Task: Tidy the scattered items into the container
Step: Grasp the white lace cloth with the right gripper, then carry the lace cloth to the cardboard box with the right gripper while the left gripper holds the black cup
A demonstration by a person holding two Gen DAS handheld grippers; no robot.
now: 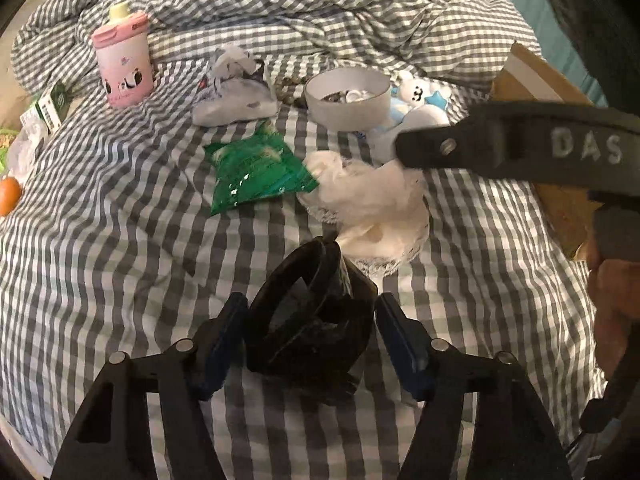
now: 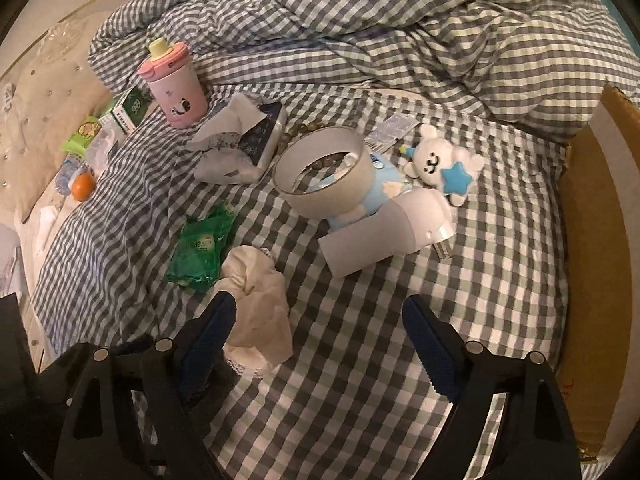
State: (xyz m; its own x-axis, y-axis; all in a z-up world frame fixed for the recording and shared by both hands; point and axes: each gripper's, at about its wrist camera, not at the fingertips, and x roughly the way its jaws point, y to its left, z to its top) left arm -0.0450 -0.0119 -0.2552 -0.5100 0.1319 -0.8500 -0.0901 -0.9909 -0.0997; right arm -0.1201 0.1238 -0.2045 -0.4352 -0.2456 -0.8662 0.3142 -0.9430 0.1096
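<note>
Scattered items lie on a checked bed sheet. My left gripper (image 1: pixel 308 316) is open with a black round object (image 1: pixel 308 320) standing between its fingers, not pinched. My right gripper (image 2: pixel 318 320) is open and empty; its left finger lies next to a crumpled white cloth (image 2: pixel 256 312), which also shows in the left wrist view (image 1: pixel 372 200). Farther off lie a green packet (image 2: pixel 200 254), a grey tape ring (image 2: pixel 320 172), a white bear toy (image 2: pixel 436 160), a white cylinder device (image 2: pixel 384 232), a tissue pack (image 2: pixel 240 140) and a pink cup (image 2: pixel 176 88). The cardboard box (image 2: pixel 592 240) stands at the right.
A bunched checked duvet (image 2: pixel 400 28) fills the back of the bed. A green-white medicine box (image 2: pixel 128 112), an orange ball (image 2: pixel 82 186) and snack packets lie at the left bed edge by the padded headboard (image 2: pixel 36 112). The right gripper's arm (image 1: pixel 520 148) crosses the left wrist view.
</note>
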